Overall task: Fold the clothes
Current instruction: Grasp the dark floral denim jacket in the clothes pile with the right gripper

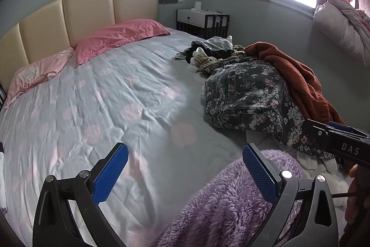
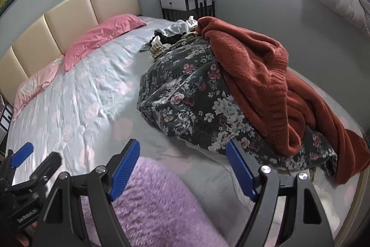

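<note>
Left wrist view: your left gripper [image 1: 185, 174] and right gripper [image 2: 182, 168] are hovering with jaws released, empty, over the purple fleece [image 2: 148, 198] lying directly beneath on the bed [image 1: 92, 94]; its right edge is nearer your right gripper.

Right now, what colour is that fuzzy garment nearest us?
Lilac fuzzy garment; right wrist view shows it best.

My left gripper [image 1: 185, 174] and right gripper [image 2: 182, 169]: black angular frames, blue ribbed pads, silver round screws, white "DAS" lettering.
</note>
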Demonstrator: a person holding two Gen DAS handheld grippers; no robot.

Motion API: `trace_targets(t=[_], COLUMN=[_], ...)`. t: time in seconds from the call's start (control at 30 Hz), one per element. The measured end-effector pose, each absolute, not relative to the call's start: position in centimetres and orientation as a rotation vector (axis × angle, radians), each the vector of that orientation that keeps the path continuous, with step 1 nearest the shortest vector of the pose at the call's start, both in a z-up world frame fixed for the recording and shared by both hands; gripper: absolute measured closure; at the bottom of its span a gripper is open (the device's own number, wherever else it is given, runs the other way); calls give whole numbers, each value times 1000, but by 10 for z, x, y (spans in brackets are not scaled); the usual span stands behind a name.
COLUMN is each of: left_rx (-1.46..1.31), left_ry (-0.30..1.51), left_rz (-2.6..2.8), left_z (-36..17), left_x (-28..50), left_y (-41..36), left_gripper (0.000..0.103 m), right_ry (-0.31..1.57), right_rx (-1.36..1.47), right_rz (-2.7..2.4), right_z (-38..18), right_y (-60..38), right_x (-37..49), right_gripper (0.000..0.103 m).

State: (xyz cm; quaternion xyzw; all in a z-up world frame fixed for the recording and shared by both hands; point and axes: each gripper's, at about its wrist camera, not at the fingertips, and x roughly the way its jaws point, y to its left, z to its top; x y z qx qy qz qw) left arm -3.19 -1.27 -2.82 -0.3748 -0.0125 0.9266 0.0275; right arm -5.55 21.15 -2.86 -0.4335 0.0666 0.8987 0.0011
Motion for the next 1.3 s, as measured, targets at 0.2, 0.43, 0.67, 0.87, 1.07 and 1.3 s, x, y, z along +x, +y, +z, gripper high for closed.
trace_targets(t=[0.2,0.43,0.67,0.87,1.07,1.3], left_rx=[-1235,-1346,-1410,-1405,-1374,-1341], left_ry=[-78,-146,-232,-284,-308,-314], left_rz=[2896,2950,2966,2967,2978,2999], left_z=[-39,-63,-82,-84,-77,-67], left_x=[-51,-63,-60,-54,-49,-42], left_y=[-41,-85,-118,-130,-134,-136], left_gripper=[3,3,3,3,3,3], right_ry=[183,153,78,-97,-282,-328], right_rx=[-1493,-1640,-1690,-1507,-1253,-1058], right_rz=[2727,2609,2549,2638,2761,2893], right_z=[-57,-90,-109,-81,-14,64], right_y=[209,206,201,195,178,153], right_x=[-98,-147,-170,-163,-157,-161], right_gripper=[26,26,80,97,98,99])
